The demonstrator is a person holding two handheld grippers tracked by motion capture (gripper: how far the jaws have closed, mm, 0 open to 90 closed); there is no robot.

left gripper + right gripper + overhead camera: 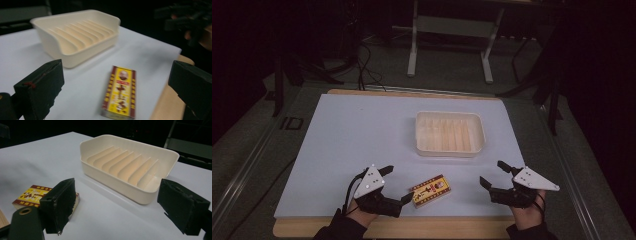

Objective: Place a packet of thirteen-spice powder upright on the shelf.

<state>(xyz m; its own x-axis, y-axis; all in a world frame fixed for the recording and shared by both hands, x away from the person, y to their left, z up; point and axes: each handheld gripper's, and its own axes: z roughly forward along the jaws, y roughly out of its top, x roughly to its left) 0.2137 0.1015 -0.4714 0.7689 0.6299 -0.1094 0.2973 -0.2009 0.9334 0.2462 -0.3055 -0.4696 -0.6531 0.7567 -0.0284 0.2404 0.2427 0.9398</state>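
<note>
A small yellow and red box (430,190) lies flat on the white mat (362,135) near the front edge. My left gripper (399,183) stands open just left of it, one fingertip close to the box's left end. In the left gripper view the box (121,91) lies between and ahead of the wide-apart jaws of the left gripper (116,73), which do not touch it. My right gripper (491,172) is open to the right of the box, with nothing between its jaws. In the right gripper view the right gripper (117,197) faces the cream ribbed tray (112,180), and the box (32,193) lies partly behind the left jaw.
The cream tray (449,150) with ribs inside sits empty right of the mat's centre. The wooden table edge (412,227) runs along the front. A grey metal stand (447,30) and cables stand on the dark floor behind the table. The right hand (192,22) appears blurred at top right.
</note>
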